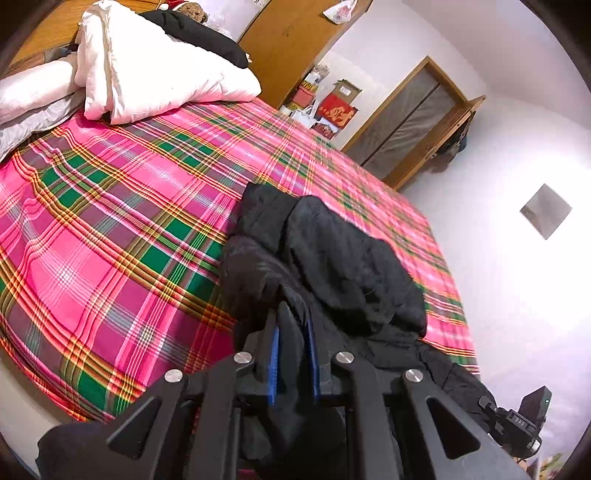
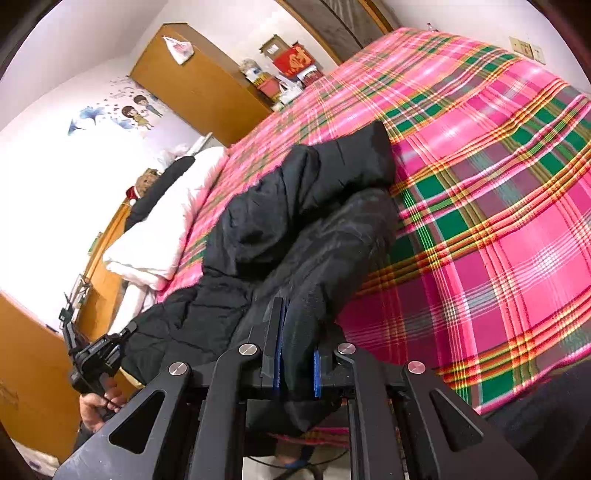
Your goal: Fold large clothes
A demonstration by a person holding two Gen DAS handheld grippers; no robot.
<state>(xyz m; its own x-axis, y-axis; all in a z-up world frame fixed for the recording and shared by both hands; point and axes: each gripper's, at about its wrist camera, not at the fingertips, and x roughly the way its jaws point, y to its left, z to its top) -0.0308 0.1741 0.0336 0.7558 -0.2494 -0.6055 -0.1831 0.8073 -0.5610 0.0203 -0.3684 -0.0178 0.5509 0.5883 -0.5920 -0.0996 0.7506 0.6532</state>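
Observation:
A large black padded jacket (image 1: 332,258) lies bunched on the near edge of a bed with a pink plaid cover (image 1: 110,221). My left gripper (image 1: 293,314) is shut on a fold of the jacket's black cloth between its blue pads. In the right wrist view the same jacket (image 2: 314,206) stretches away over the bed cover (image 2: 498,221), sleeves lying side by side. My right gripper (image 2: 291,306) is shut on another part of the jacket's edge. The other gripper (image 2: 96,358) shows at the lower left, held in a hand.
A white duvet (image 1: 155,66) with a black garment (image 1: 195,33) on it lies at the head of the bed. A wooden wardrobe (image 1: 295,40), boxes and bags (image 1: 325,103) and a door (image 1: 406,122) stand beyond the bed.

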